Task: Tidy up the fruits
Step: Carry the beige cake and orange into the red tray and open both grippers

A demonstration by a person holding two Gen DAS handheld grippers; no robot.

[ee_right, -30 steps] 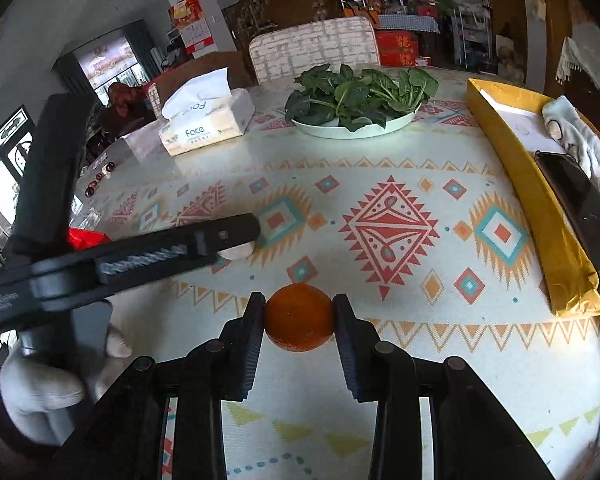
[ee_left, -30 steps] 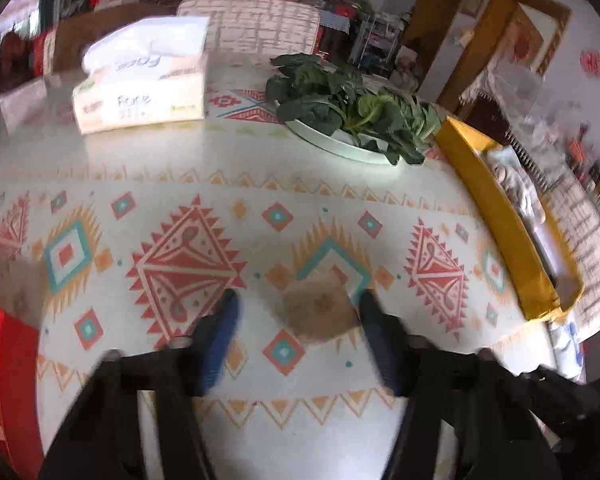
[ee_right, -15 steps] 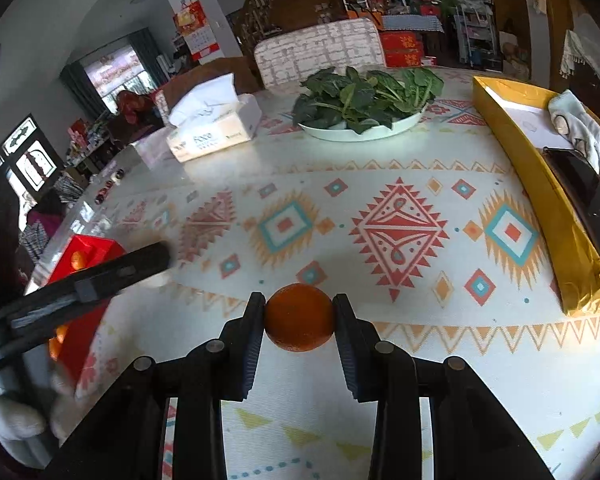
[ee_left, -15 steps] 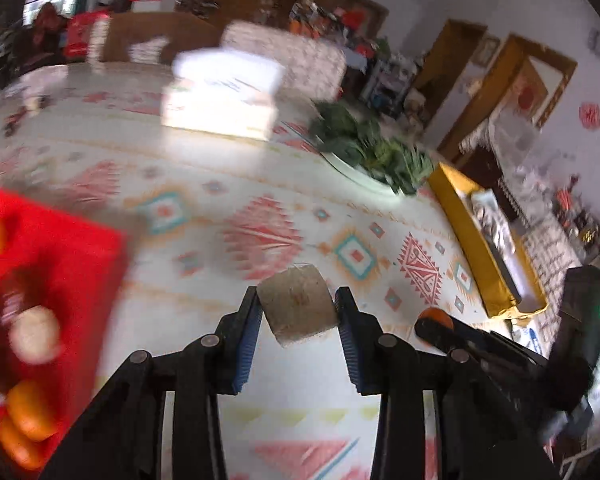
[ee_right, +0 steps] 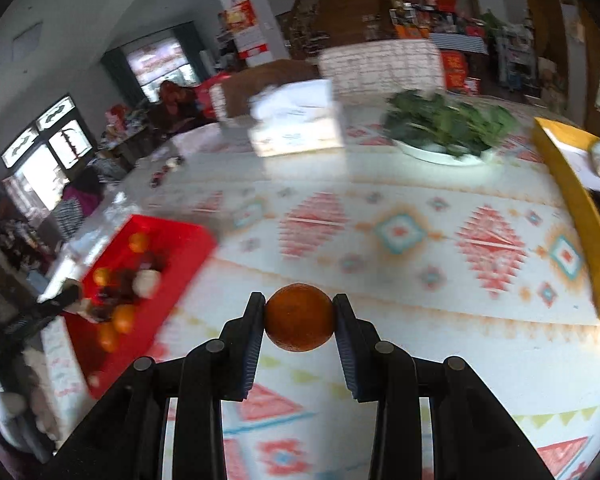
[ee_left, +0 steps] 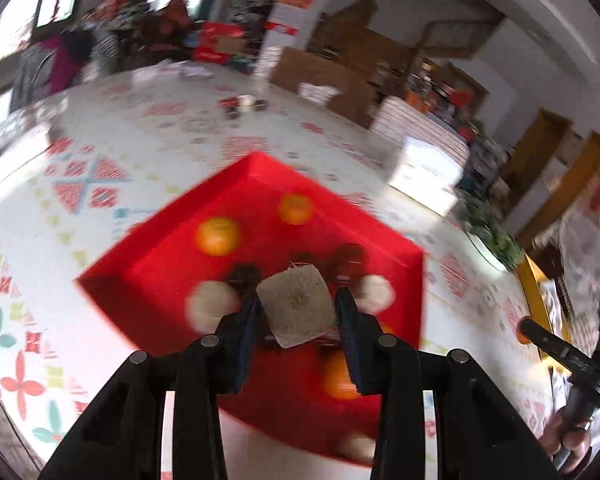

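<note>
Left claw [ee_left: 296, 312] grips a tan block above the red bin [ee_left: 172, 248]; right claw [ee_right: 299, 322] clamps an orange [ee_right: 299, 317]. Next: release into bin.

— What is seen on the tabletop [ee_right: 380, 208]?
— A cloth patterned with red and teal diamonds is spread over it. A red tray [ee_right: 188, 240] is set near its left edge.
— And farther back?
— A tissue box [ee_right: 296, 128] and a white plate of leafy greens [ee_right: 444, 128] are placed there, well apart from the tray. A yellow box [ee_right: 580, 200] is laid along the right edge.
</note>
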